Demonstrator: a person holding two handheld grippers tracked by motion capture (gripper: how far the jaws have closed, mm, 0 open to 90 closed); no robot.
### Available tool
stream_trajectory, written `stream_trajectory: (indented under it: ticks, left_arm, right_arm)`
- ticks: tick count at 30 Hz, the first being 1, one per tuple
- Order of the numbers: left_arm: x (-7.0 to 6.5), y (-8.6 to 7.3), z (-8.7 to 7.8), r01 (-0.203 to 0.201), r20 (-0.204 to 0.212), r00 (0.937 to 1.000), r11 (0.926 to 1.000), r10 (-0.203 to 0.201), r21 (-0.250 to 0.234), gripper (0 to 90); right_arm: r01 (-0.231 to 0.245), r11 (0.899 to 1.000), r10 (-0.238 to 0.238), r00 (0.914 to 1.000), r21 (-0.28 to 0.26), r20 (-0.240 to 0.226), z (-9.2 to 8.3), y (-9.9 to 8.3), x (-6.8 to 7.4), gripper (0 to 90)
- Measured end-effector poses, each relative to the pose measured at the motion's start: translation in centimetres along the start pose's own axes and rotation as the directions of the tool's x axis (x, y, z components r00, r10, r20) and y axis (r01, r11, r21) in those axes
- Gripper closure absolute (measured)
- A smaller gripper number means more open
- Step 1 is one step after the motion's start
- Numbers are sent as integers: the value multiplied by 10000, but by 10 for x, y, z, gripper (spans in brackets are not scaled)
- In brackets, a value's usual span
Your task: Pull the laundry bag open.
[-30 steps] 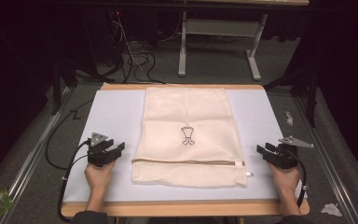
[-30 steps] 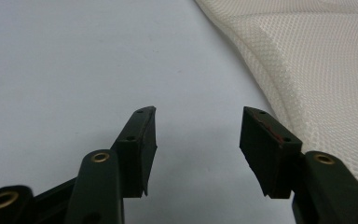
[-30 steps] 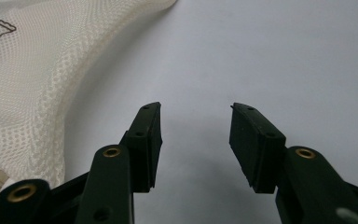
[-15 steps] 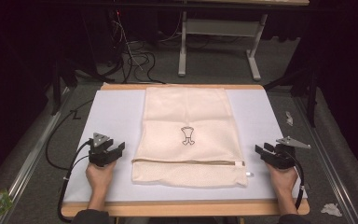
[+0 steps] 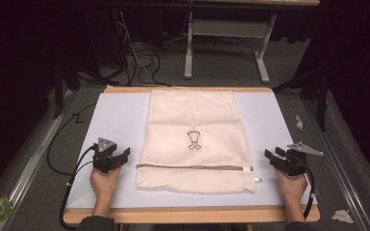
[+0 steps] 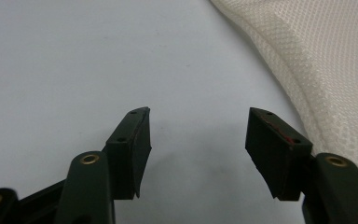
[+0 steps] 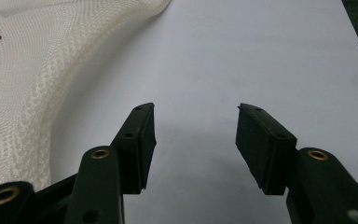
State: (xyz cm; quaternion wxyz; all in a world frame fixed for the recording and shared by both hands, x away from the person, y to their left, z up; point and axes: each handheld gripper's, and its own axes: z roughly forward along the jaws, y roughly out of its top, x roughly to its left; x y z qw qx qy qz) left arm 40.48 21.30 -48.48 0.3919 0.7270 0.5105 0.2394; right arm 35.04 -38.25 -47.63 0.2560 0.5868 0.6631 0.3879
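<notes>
Both claws point(image 5: 123, 155) point(image 5: 272, 155) agape, empty

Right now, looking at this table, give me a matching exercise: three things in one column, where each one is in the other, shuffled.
Things:
1. mesh bag
2. left gripper
3. right gripper

Places:
A. on the mat right of the bag, jaws open
B. flat in the middle of the mat
C. on the mat left of the bag, jaws open

Pairs: 1-B, 2-C, 3-A

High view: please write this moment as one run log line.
cream mesh zip bag: flat, zipped, mid-table | left gripper: jaws just opened wider, nothing between, left of bag | right gripper: same, right of bag | white table mat
</notes>
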Motion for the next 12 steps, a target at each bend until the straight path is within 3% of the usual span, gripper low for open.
stream_trajectory:
  ticks: [5, 12]
  left_arm:
    - [1, -1, -3, 24, 169, 9999, 9997, -20, -243, 404]
    - [1, -1, -2, 89, 171, 9998, 9998, -86, -167, 395]
  right_arm:
    - [356, 9993, -357, 9992, 65, 154, 0, 0, 3, 473]
    - [336, 9994, -339, 9992, 126, 191, 1, 0, 4, 466]
